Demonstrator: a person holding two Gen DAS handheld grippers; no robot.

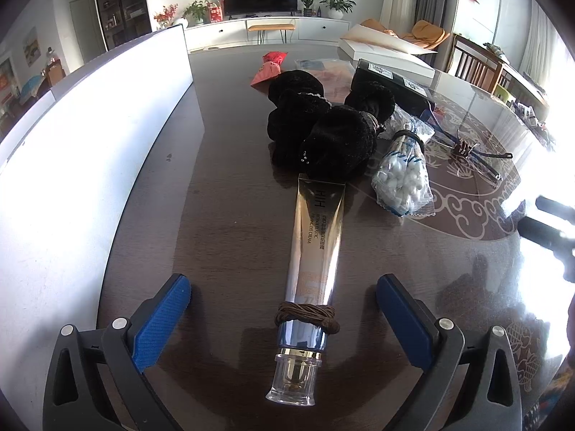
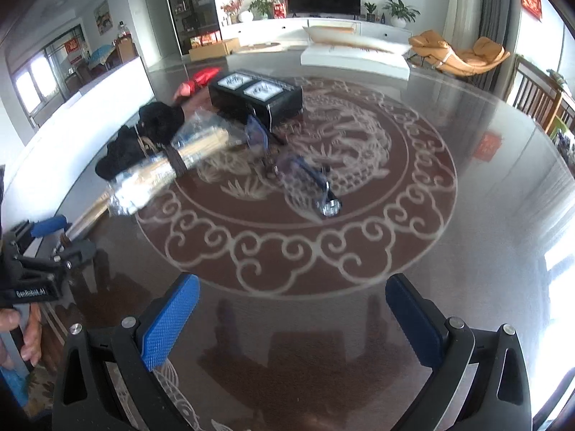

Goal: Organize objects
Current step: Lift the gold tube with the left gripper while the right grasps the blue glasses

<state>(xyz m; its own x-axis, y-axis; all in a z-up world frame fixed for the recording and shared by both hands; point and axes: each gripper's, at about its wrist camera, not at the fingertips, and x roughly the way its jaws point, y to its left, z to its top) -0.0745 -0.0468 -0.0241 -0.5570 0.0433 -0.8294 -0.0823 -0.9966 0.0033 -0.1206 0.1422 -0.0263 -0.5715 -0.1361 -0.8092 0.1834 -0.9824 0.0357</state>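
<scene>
My left gripper (image 1: 284, 319) is spread wide, straddling the cream tube (image 1: 312, 262) without touching it; I'd say I'm lined up to close on the neck end. The tube lies flat on the tabletop (image 1: 222, 165), clear cap (image 1: 294, 377) toward me, with a brown hair tie (image 1: 305, 314) wrapped round it near the cap, probably bundling props. Print reads "HIH" and what looks like "FIRMING EYE CREAM"; the rest is too small.

My right gripper (image 2: 293, 319) is also wide and empty, over bare tabletop, parked clear. The other handle there reads "GenRobot.AI".

Just past the tube's crimped end: black scrunchies (image 1: 316, 125), touching it. Beside them, a cotton swab bag (image 1: 402, 168), also banded. Further right, blue-framed glasses (image 1: 467, 151) with a tie at the bridge. Behind, a black box (image 1: 391, 86), labels unreadable, and a red pouch (image 1: 269, 66). A white panel (image 1: 90, 136) runs along the left, possibly the sorting destination.
</scene>
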